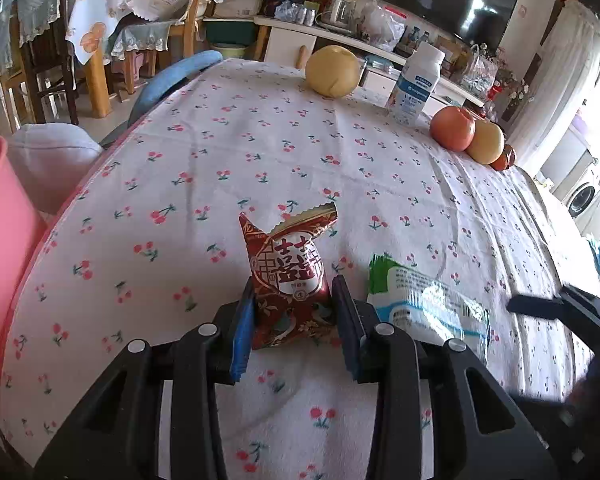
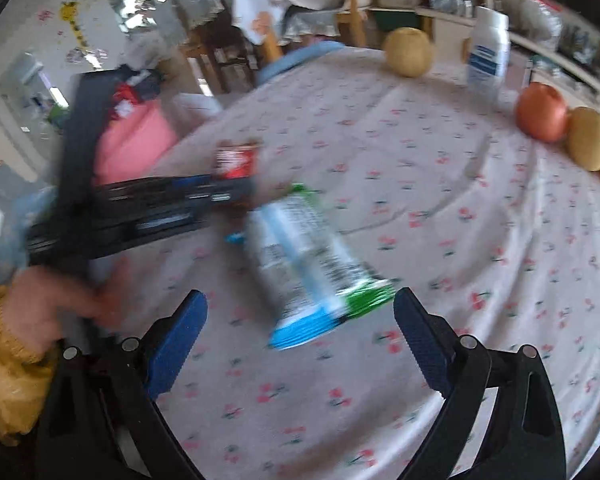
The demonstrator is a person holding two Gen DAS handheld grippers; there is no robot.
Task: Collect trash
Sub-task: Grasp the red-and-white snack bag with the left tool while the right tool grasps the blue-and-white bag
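Gripping the red foil wrapper (image 1: 290,280), the left gripper (image 1: 294,300) is closed on its crinkled, puffy body above the cherry-print tablecloth (image 1: 220,152). Next it probably must carry it to the pink bin (image 1: 0,240). The right gripper (image 2: 300,336) stands open over the glossy green-and-white wrapper (image 2: 304,256), lying flat.

red wrapper (image 1: 292,280), double-happiness sign 囍

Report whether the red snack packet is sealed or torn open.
Torn open. In the left wrist view the red snack packet shows a jagged, gaping top edge with its pale lining exposed. It sits pinched in the left gripper.
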